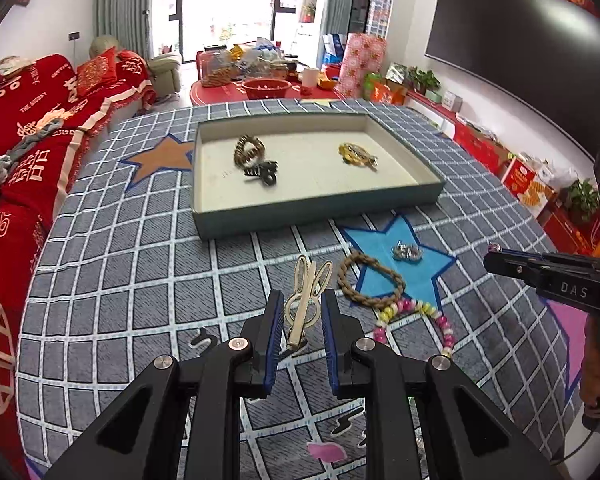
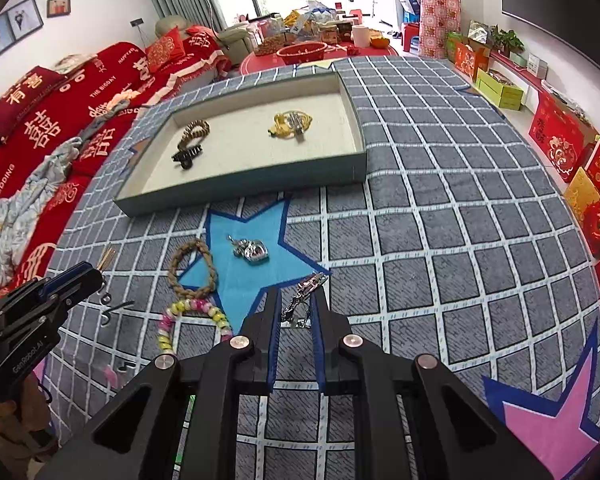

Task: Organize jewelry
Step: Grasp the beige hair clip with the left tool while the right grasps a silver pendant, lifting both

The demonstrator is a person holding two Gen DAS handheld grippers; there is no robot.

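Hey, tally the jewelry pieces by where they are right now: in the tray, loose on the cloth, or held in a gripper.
In the shallow grey tray: 3
Loose on the checked cloth: 3
Held in a hand-held gripper: 2
Total: 8

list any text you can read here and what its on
"DAS": side of the right gripper
"GenRobot.AI": body of the left gripper
"THE BIGDAY": red sofa cover
"HAPPY WEDDING": same cover, nearer end
Print on the red boxes: too small to read
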